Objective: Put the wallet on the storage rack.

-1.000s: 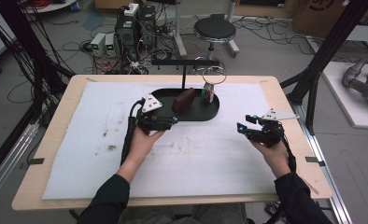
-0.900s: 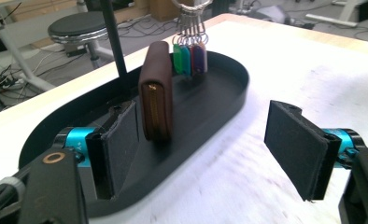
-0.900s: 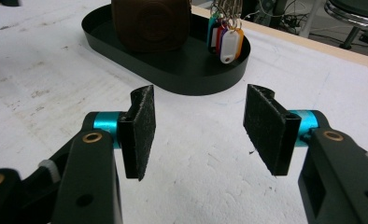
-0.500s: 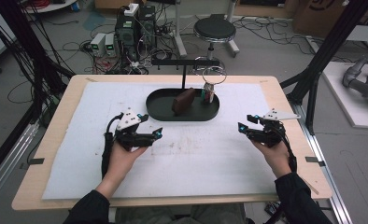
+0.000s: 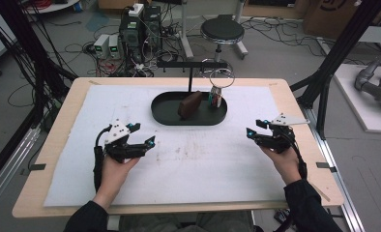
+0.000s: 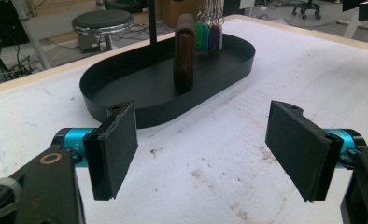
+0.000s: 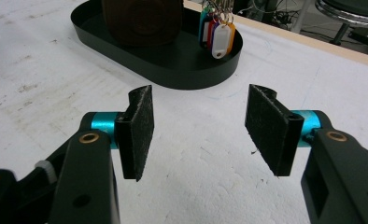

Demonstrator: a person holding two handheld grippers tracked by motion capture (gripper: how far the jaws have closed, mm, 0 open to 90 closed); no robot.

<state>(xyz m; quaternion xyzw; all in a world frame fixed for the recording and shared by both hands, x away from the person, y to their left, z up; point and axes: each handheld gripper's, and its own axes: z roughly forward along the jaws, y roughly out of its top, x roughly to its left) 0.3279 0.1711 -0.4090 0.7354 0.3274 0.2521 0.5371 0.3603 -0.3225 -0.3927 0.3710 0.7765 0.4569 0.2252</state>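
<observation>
A black oval tray [image 5: 162, 114] [image 6: 126, 93] [image 7: 182, 70] sits at the far middle of the white mat. Inside it a brown wallet-like case [image 5: 190, 104] [image 6: 184, 51] [image 7: 142, 18] stands upright, beside coloured key tags [image 5: 215, 99] [image 6: 205, 35] [image 7: 217, 35] that hang from a ring on a black stand [image 5: 191, 65]. My left gripper [image 5: 142, 137] [image 6: 201, 149] is open over the mat at the front left, well short of the tray. My right gripper [image 5: 255, 128] [image 7: 198, 133] is open at the right, with nothing between its pads.
The wooden table [image 5: 295, 111] carries a stained white mat [image 5: 203, 159]. Behind the table stand a black stool [image 5: 222, 31], computer boxes [image 5: 140, 24] and loose cables on the floor. Black frame posts [image 5: 333, 58] rise at both sides.
My left gripper has drawn back from the tray's left end toward the front left of the mat, open and holding nothing. The right gripper has stayed where it was.
</observation>
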